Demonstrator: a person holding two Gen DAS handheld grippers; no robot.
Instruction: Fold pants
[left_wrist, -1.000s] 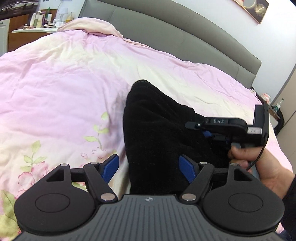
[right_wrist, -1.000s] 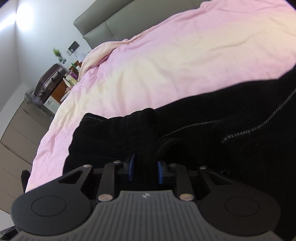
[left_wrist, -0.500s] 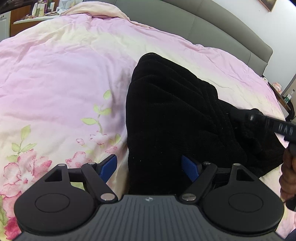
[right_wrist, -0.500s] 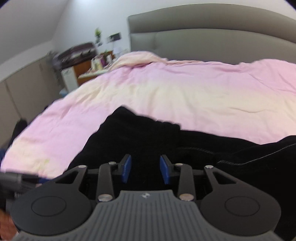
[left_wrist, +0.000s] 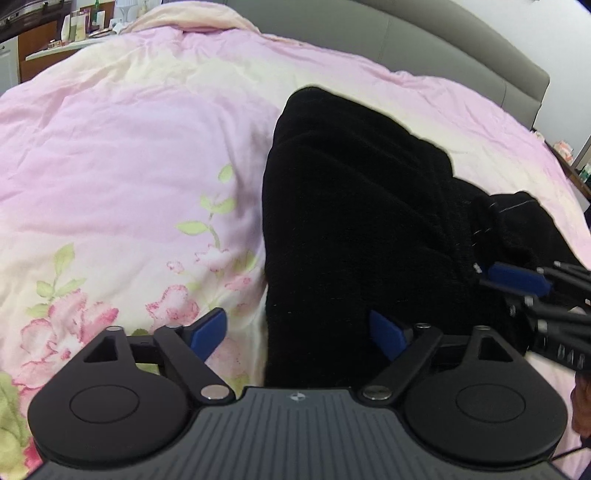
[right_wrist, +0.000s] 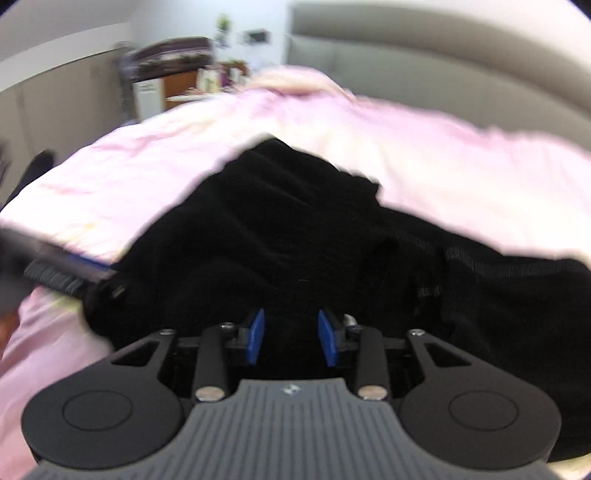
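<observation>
Between wide left jaws, seemingly untouched, pants (left_wrist: 354, 229)

Black pants (left_wrist: 354, 221) on pink-and-cream duvet (left_wrist: 129, 155) with pink flowers, green leaves; grey headboard (left_wrist: 461, 40); blue gripper pads (left_wrist: 207, 328).

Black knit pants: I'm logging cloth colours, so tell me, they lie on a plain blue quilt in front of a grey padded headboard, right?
Not blue. The left wrist view shows the black knit pants on a pink floral quilt; the grey padded headboard is right.
</observation>
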